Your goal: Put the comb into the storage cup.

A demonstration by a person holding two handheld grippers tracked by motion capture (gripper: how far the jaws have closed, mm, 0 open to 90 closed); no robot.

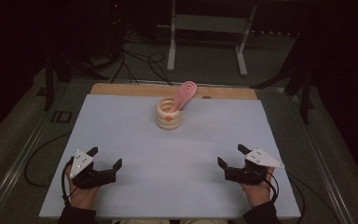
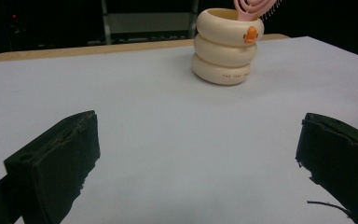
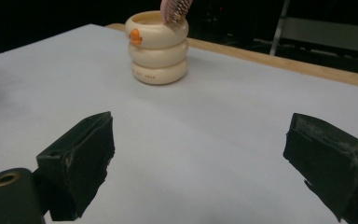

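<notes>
Left gripper [image 1: 106, 157] – jaws spread wide, nothing between them, low over the near-left of the white table top [image 1: 135, 140]. Right gripper [image 1: 231, 156] same: wide open, holding nothing, near-right corner. Both well apart from the cream ringed cup [image 1: 169, 113], which stands upright toward the far-centre of the table w/ a pink hairbrush [image 1: 184, 94] leaning out of it to the right.

Left gripper view shows the orange duck-bill mark on the cup's upper ring, small lettering on the bottom ring, and the brush's open looped back. Right gripper view gives the brush's bristle side instead – plus the wooden table edge [image 3: 307, 67] beyond.

Hands [image 1: 81, 193] come in from the bottom edge, each wrapped round its gripper from below, jaws pointing forward and slightly inward toward the cup.
</notes>
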